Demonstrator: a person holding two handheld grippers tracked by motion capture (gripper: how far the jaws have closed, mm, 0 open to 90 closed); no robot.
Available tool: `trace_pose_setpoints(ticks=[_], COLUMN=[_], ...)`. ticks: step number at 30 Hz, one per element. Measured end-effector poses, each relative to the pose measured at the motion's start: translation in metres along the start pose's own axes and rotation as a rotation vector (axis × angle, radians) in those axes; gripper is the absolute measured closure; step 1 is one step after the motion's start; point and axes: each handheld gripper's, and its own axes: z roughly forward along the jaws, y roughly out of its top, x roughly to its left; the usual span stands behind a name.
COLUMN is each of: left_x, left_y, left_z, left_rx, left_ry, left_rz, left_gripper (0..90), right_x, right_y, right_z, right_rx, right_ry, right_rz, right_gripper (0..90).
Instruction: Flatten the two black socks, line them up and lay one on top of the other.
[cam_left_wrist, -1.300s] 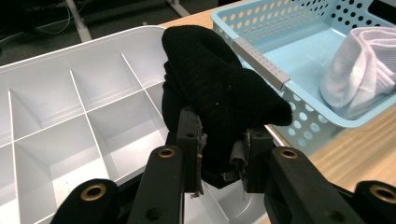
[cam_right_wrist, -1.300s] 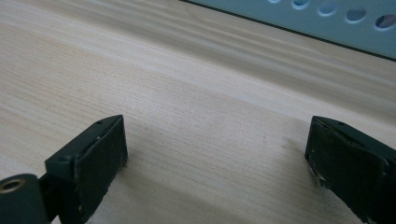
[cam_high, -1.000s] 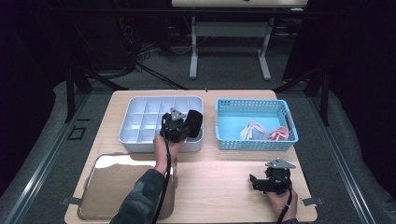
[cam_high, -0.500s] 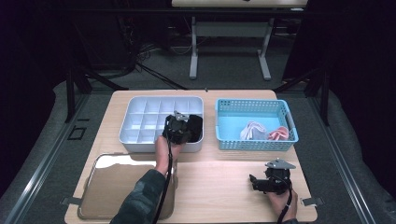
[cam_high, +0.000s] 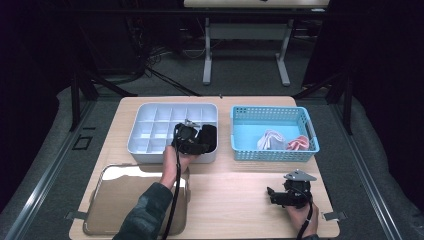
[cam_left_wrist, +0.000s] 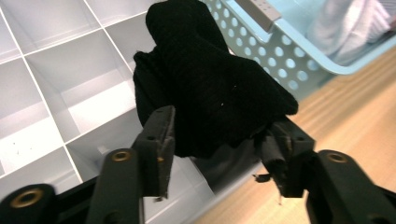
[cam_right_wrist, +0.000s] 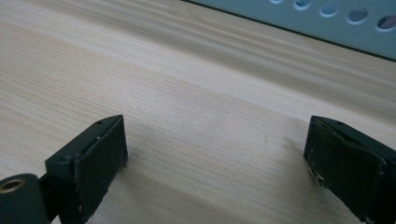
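1. Two grippers were in play on the wooden table (cam_high: 235, 185). Nearest the person, the right gripper (cam_high: 272, 192) rested low at the table's near right, its jaws spread wide with bare wood between them in the right gripper view (cam_right_wrist: 215, 154).
2. Off to the near left lay a shiny metal tray (cam_high: 115, 200), with the left forearm's dark sleeve (cam_high: 145, 212) crossing its right edge.
3. Further out, the left gripper (cam_left_wrist: 215, 140) pinched a bundle of black cloth (cam_left_wrist: 210, 88), jaws pressed on either side of it.
4. That cloth hung over the near right corner of the white divided organiser (cam_high: 150, 130); in the high view it (cam_high: 207, 137) covered the compartments there.
5. Right beside the organiser sat the light blue perforated basket (cam_high: 272, 112), apart from it by a strip of table.
6. Inside the basket lay a white cloth (cam_high: 270, 140) and, just beside it, a pink-and-white one (cam_high: 299, 143).
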Motion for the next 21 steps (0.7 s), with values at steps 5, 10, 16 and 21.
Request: trace_pose_setpoints(ticks=[5,10,16,21], left_x=[0.001,0.009,0.015,0.018], left_y=[0.002,0.011,0.025,0.026], left_z=[-0.012,-0.027,-0.013,0.006], left_rx=[0.007,-0.029,-0.013,0.035], left_ry=[-0.016,-0.056,-0.062,-0.06], left_rz=[0.006,-0.031,-0.096,-0.123], left_gripper=[40.3,32.6,26.4,26.5], right_x=[0.0,0.0,0.0,0.0], right_y=[0.0,0.0,0.0,0.0], right_z=[0.0,0.0,0.0,0.0], right_rx=[0.0,0.0,-0.001,0.0], right_ry=[0.0,0.0,0.0,0.001], right_rz=[0.0,0.0,0.0,-0.001], right_gripper=[5.4,5.4,5.4,5.4])
